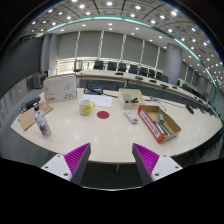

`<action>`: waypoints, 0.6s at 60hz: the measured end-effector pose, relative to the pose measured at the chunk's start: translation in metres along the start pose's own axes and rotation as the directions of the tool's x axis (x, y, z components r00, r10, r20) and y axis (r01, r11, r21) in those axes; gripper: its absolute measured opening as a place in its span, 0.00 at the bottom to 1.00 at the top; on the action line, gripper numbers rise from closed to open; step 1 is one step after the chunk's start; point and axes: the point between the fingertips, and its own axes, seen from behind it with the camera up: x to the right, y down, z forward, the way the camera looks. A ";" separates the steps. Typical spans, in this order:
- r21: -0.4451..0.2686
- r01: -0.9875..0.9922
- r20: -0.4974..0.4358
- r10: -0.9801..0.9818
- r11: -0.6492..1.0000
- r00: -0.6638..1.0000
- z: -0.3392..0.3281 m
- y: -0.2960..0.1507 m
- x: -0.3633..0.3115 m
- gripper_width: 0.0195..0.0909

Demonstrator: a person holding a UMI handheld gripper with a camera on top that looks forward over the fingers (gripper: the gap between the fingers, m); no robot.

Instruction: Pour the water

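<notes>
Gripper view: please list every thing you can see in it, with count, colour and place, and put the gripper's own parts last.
Table: one, pale cream, just ahead of the fingers.
Bottle: one, clear with a pink label, standing at the table's left side.
Cardboard box: one, brown, open, behind the bottle.
White container: one, at the table's far left.
Yellow object: one, near the table's middle, too small to identify.
Red disc: one, beside the yellow object.
Tray: one, red-rimmed, long, at the table's right side, holding small items.
Office chairs: several, dark, along the far windows.
Gripper: one, open, holding nothing.
Pads: two, magenta, on the fingers' inner faces.
</notes>
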 end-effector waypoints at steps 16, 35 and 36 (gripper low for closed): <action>-0.027 0.033 0.054 -0.031 0.999 0.998 0.011 0.011 -0.087 0.94; 0.009 0.008 0.119 -0.009 1.000 0.993 0.029 0.020 -0.256 0.94; 0.017 0.005 0.121 -0.007 1.000 0.993 0.032 0.020 -0.265 0.94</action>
